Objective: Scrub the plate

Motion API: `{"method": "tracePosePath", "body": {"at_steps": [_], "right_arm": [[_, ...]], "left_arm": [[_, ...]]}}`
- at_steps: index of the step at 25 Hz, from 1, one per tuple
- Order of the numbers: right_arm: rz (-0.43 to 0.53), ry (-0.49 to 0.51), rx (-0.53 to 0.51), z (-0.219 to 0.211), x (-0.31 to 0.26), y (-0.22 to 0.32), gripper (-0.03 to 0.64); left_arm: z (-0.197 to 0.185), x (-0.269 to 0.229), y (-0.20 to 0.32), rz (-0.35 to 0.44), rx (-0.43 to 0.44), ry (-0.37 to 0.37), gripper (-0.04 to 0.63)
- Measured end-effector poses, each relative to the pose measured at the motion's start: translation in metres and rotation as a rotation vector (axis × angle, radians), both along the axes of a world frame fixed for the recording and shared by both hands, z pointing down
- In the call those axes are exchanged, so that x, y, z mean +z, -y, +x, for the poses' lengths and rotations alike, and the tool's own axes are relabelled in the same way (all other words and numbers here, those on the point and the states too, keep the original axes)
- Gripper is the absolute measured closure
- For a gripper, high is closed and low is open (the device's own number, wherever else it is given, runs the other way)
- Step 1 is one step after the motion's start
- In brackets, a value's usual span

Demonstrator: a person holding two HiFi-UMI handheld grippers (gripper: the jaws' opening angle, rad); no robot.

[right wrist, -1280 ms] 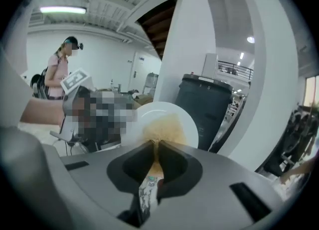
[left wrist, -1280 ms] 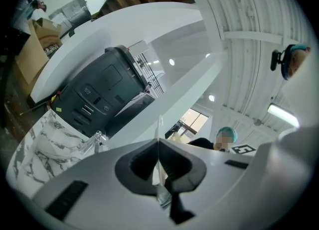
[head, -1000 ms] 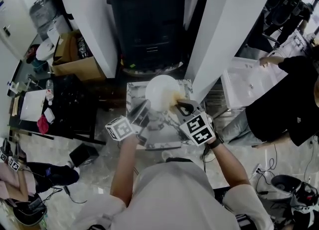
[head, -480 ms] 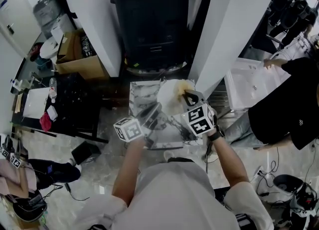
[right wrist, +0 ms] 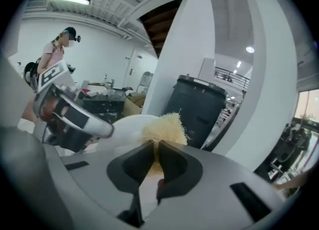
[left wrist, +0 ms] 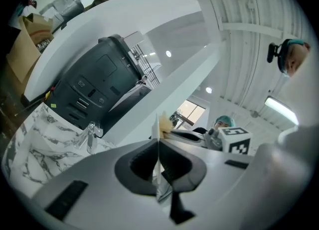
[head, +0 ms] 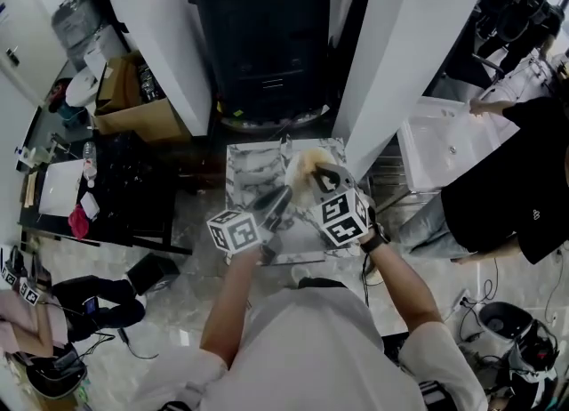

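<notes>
Marbled tabletop (head: 244, 169) fills the middle of the head view, under a black bin (head: 267, 36). Left of centre, the left gripper (head: 274, 207) is clamped on the rim of the plate (head: 292, 180), which stands on edge, face turned rightward. Just right of it, the right gripper (head: 322, 178), jaws narrow, pinches a pale yellow fibrous scrubber (right wrist: 164, 129) that seems to lie against that face. Plain, glossy, thin white plate.

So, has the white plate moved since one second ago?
Yes. The white plate overlapped the marble table's far edge; now it stands tilted, nearer the table's middle.
</notes>
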State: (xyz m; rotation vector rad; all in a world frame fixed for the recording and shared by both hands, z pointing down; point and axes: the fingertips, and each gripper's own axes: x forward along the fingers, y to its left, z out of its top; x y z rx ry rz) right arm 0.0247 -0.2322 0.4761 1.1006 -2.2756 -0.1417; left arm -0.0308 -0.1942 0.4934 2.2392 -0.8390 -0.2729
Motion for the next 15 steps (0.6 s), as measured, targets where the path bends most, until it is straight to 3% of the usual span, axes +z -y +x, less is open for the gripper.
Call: {"method": "tracePosePath", "body": {"at_steps": [5, 10, 15], "right_arm": [[-0.088, 0.012, 0.101, 0.05, 0.024, 0.01, 0.58], [-0.171, 0.02, -0.054, 0.017, 0.055, -0.032, 0.58], [-0.168, 0.225, -0.131, -0.011, 0.017, -0.024, 0.579]], "left_arm": [[-0.005, -0.005, 0.004, 0.002, -0.023, -0.049, 0.578], [-0.013, 0.001, 0.015, -0.002, -0.053, -0.019, 0.578], [-0.018, 0.003, 0.026, -0.013, -0.092, -0.001, 0.58]]}}
